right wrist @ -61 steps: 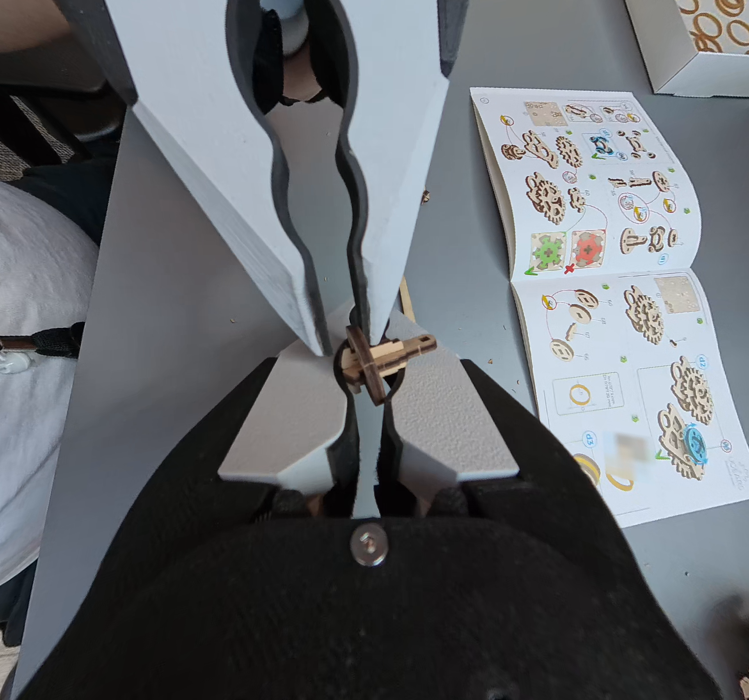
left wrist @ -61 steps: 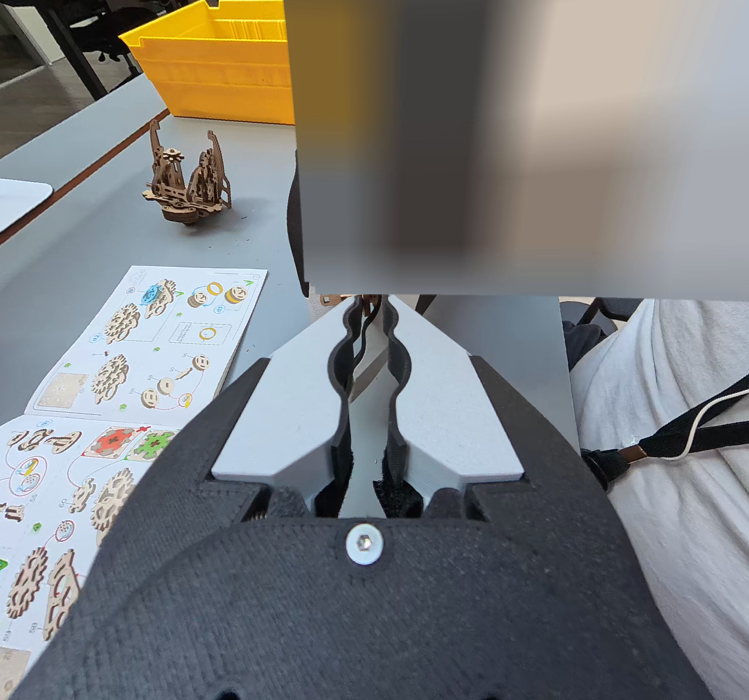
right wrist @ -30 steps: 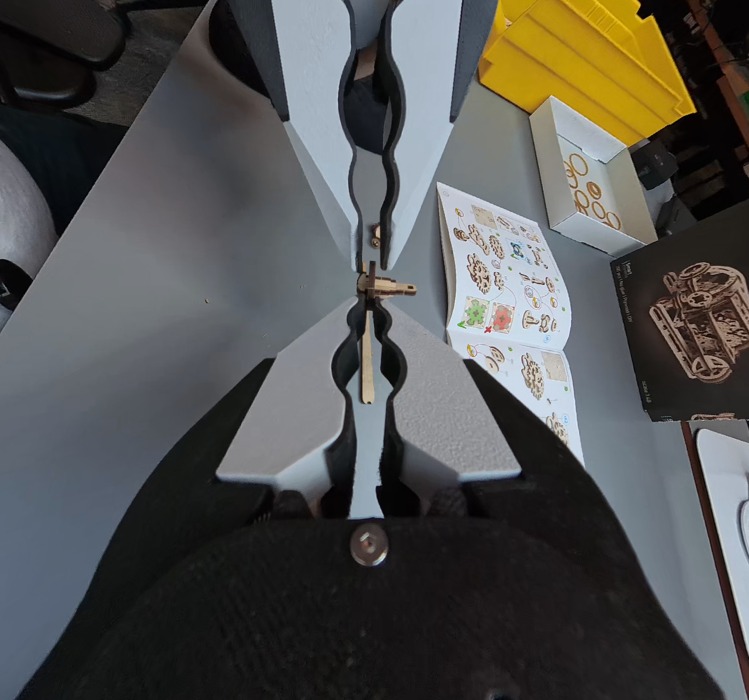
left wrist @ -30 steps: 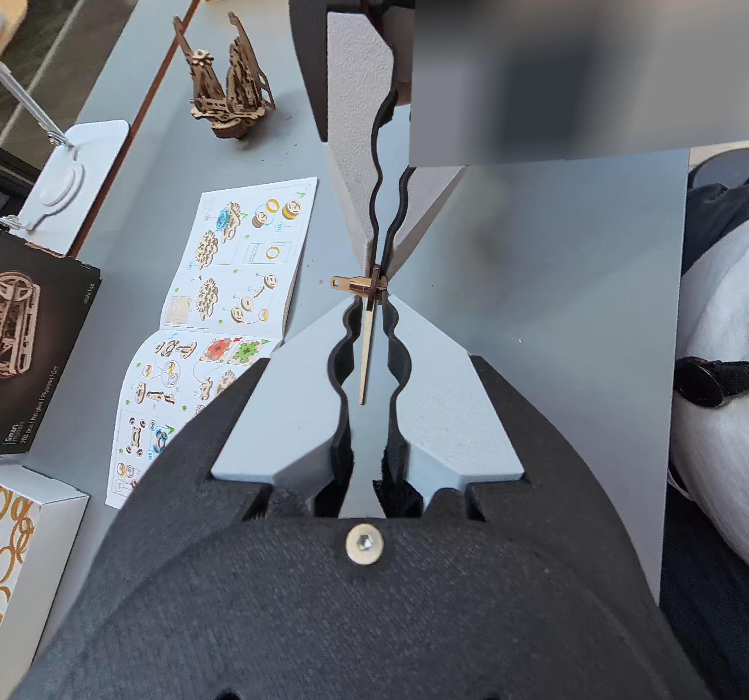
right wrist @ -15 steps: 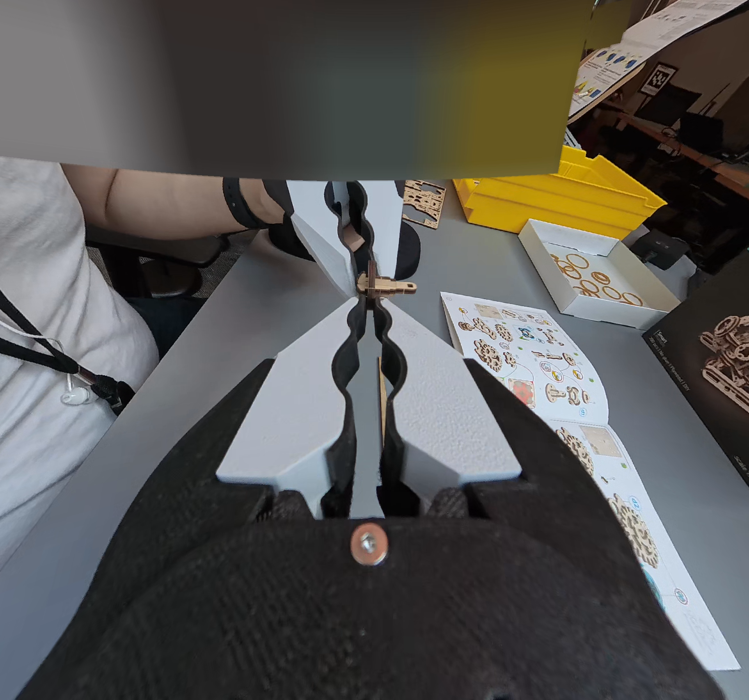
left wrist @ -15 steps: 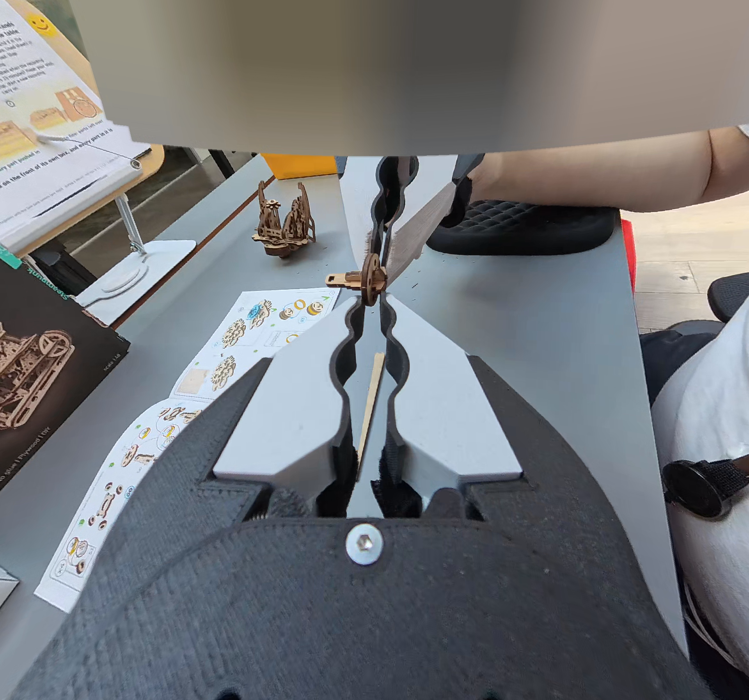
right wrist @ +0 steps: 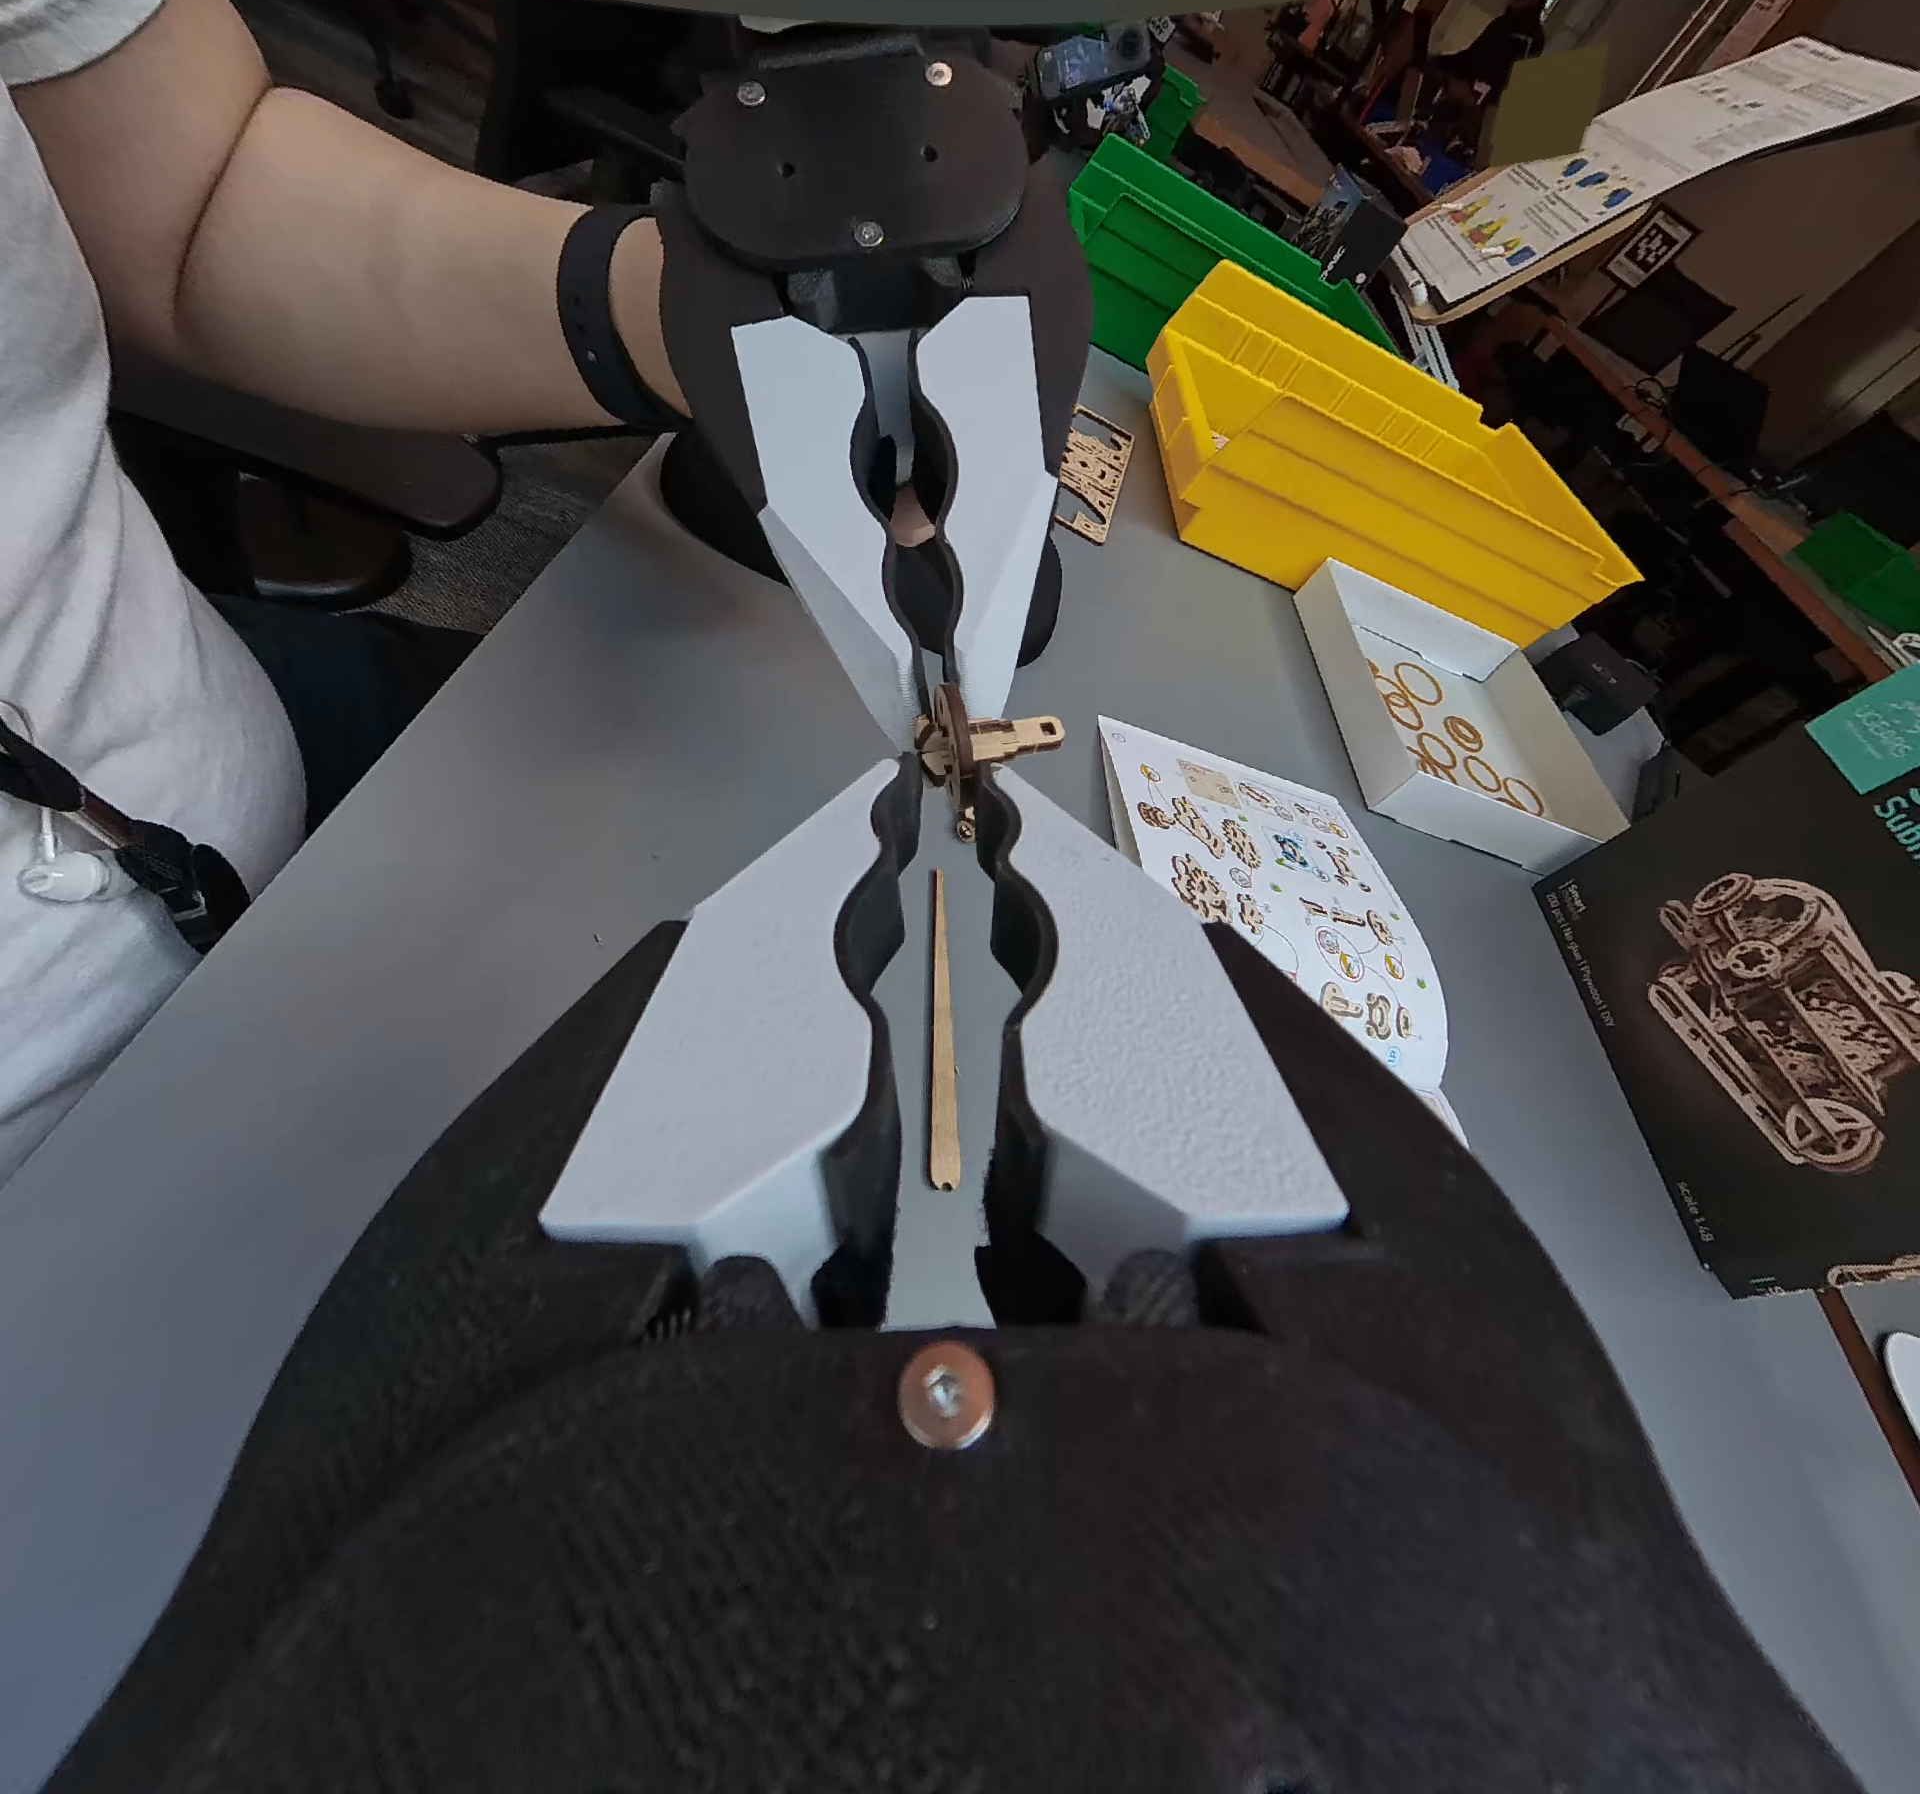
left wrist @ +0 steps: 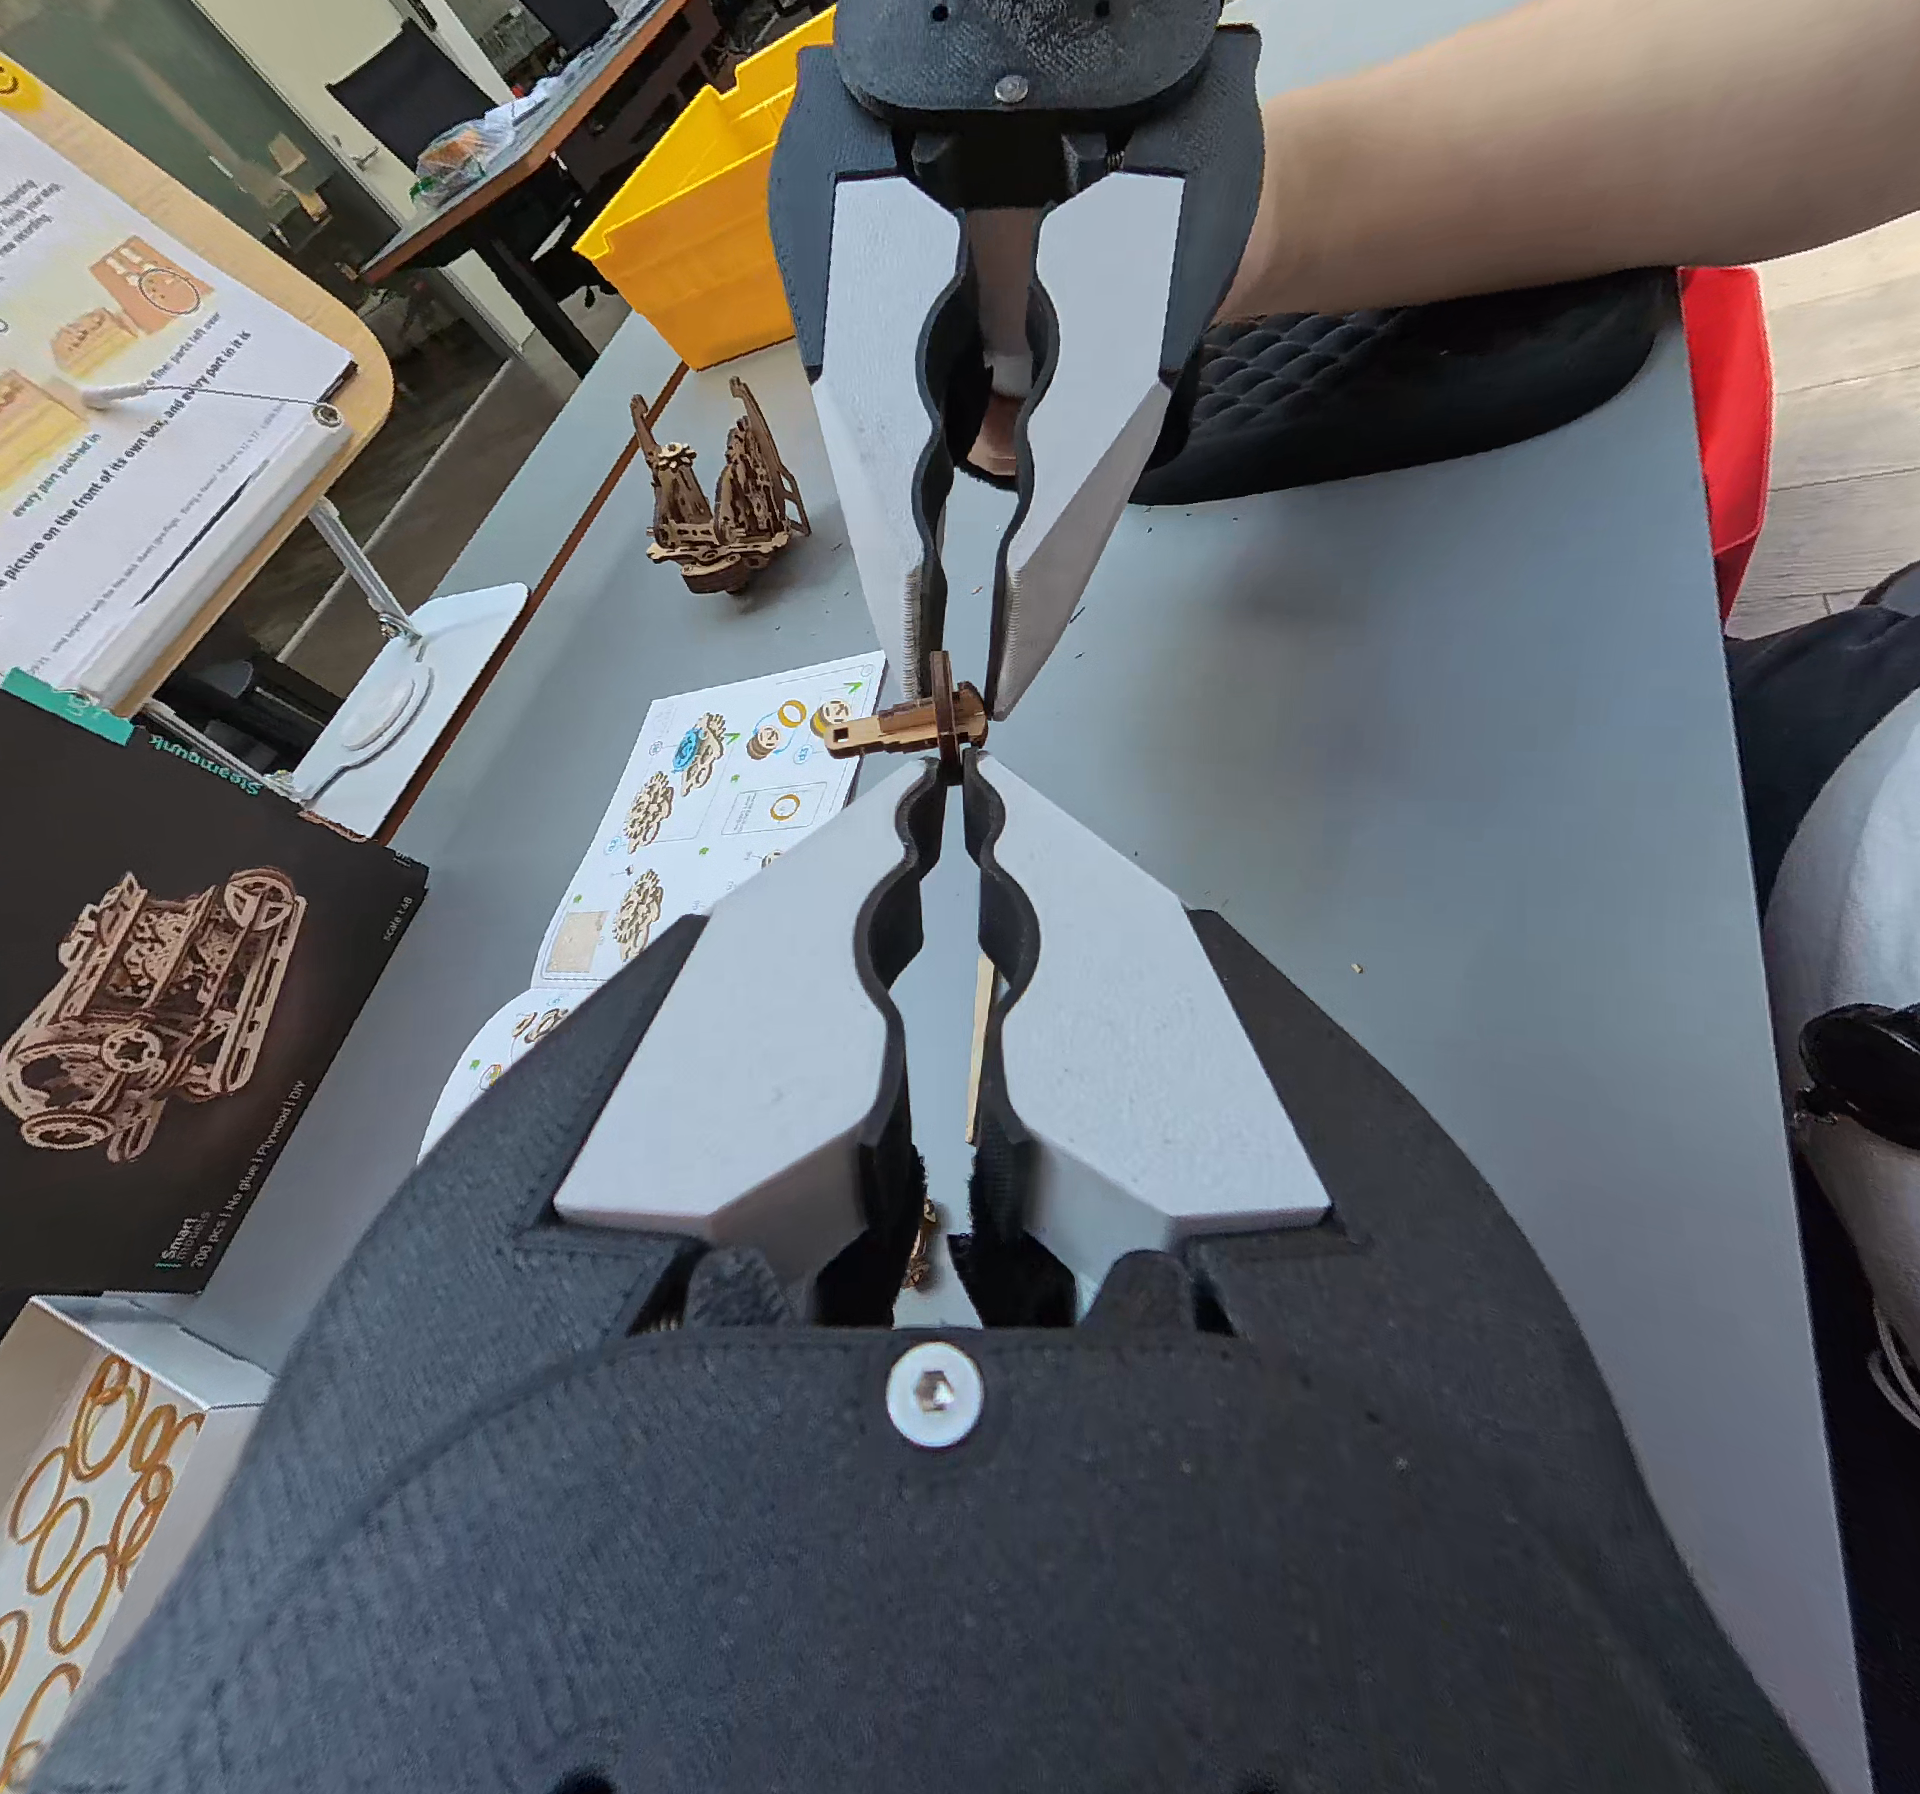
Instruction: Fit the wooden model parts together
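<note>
A small wooden axle point(left wrist: 883, 728) with a dark disc point(left wrist: 942, 695) on it hangs in the air above the grey table point(left wrist: 1351, 809). My left gripper point(left wrist: 951, 765) is shut on the disc's lower edge. My right gripper point(left wrist: 956, 695) faces it tip to tip from the far side. In the right wrist view my right gripper point(right wrist: 943, 780) is shut on the axle's point(right wrist: 1003, 736) hub end and my left gripper point(right wrist: 938, 700) pinches the disc point(right wrist: 951, 705) from above. A thin wooden stick point(right wrist: 942, 1027) lies loose on the table below, next to a tiny wooden bit point(right wrist: 966, 825).
An open instruction booklet point(left wrist: 727, 809) lies left of the grippers. A part-built wooden model point(left wrist: 717, 508) stands behind it. A black kit box point(left wrist: 156, 996), a white tray of rings point(right wrist: 1455, 705) and yellow bins point(right wrist: 1351, 456) edge the table. A person's forearms reach in. Less than 4 cm separates the two grippers' tips. Left tips and right tips are each some 12 cm from the thin wooden stick point(right wrist: 942, 1027).
Both grippers have swung up from pointing down at the table to nearly level, staying tip to tip on the wooden part. The stick has stayed on the table.
</note>
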A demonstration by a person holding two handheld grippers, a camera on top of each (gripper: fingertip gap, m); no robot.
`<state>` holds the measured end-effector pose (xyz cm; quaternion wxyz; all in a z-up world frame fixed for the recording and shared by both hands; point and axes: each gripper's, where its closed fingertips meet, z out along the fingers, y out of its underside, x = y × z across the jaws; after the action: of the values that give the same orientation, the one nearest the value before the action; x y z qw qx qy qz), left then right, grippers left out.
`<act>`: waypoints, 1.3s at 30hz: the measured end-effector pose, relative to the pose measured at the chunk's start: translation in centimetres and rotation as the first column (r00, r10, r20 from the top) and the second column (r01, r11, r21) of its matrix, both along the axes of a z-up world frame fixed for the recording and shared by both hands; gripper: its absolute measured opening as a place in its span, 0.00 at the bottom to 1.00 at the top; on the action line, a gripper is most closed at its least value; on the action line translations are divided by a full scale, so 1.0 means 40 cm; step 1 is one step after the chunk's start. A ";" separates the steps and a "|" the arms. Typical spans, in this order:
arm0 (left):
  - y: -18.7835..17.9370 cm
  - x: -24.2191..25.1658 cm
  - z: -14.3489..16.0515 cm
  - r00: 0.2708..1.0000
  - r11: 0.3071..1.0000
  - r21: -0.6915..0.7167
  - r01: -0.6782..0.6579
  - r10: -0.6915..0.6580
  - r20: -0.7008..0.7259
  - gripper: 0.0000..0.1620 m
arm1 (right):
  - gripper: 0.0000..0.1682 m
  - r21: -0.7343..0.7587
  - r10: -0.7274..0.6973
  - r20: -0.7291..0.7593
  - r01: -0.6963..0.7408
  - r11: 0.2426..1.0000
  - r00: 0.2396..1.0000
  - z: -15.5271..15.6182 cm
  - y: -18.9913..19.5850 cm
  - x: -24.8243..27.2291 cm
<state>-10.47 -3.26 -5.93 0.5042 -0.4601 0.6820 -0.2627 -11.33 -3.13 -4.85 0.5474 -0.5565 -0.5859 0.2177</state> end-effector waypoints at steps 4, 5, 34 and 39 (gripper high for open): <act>0.005 -0.006 0.020 0.999 1.000 -0.012 -0.016 0.016 0.046 0.06 | 0.05 0.058 -0.007 0.003 0.006 0.998 1.000 0.014 -0.004 -0.001; 0.006 -0.009 0.023 0.998 1.000 -0.013 -0.020 0.021 0.053 0.08 | 0.05 0.067 -0.016 0.005 0.016 0.998 1.000 0.015 -0.002 0.000; -0.018 -0.012 0.007 1.000 0.997 0.070 -0.026 0.026 0.005 0.04 | 0.03 0.140 -0.063 0.164 0.040 0.989 0.984 -0.028 0.000 -0.001; -0.008 -0.009 -0.011 0.996 0.993 0.099 -0.063 0.068 -0.053 0.04 | 0.03 0.134 -0.114 0.223 0.085 0.987 0.968 -0.049 0.011 0.001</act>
<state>-10.81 -3.57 -6.39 0.5147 -0.4644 0.6926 -0.1994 -11.29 -2.70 -6.80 0.5193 -0.5717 -0.6292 0.0874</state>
